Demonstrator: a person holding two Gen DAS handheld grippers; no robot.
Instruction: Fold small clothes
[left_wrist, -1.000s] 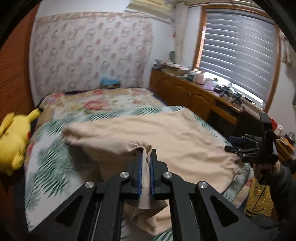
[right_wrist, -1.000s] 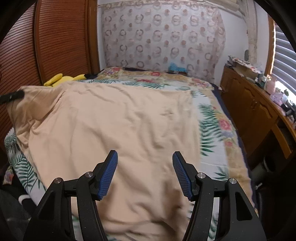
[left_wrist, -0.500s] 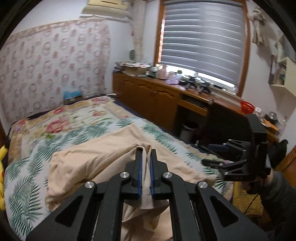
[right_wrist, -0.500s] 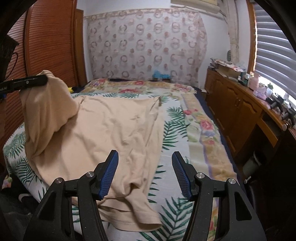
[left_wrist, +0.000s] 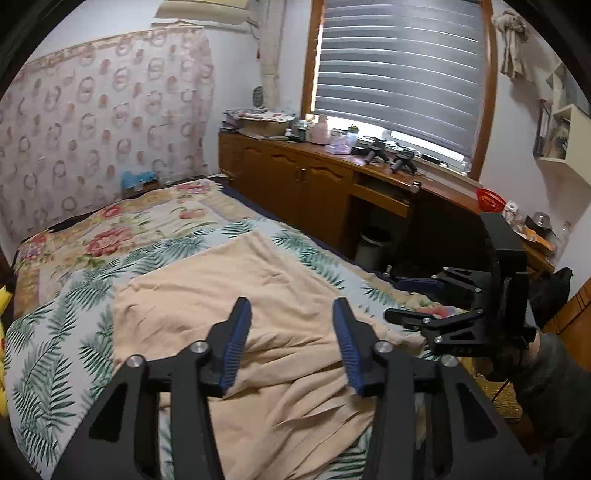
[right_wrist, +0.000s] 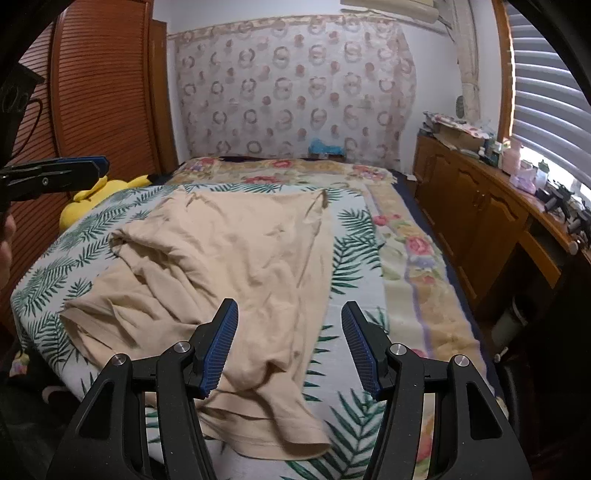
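Both empty: the left hand-held gripper (left_wrist: 288, 347) is opening, the right hand-held gripper (right_wrist: 290, 347) wide — the rumpled shirt (right_wrist: 236, 258) may fold crooked on the bed (right_wrist: 406, 266).

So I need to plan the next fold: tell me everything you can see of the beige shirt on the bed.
The beige shirt is a plain, soft, thin-looking knit top. It lies spread on the leaf-print bedspread, far edge fairly flat, its left side folded over in a rumpled, creased layer. A sleeve trails at the near edge of the bed. Nothing grips it: the left gripper is opening just above it with nothing between its fingers, and the right gripper hovers open.
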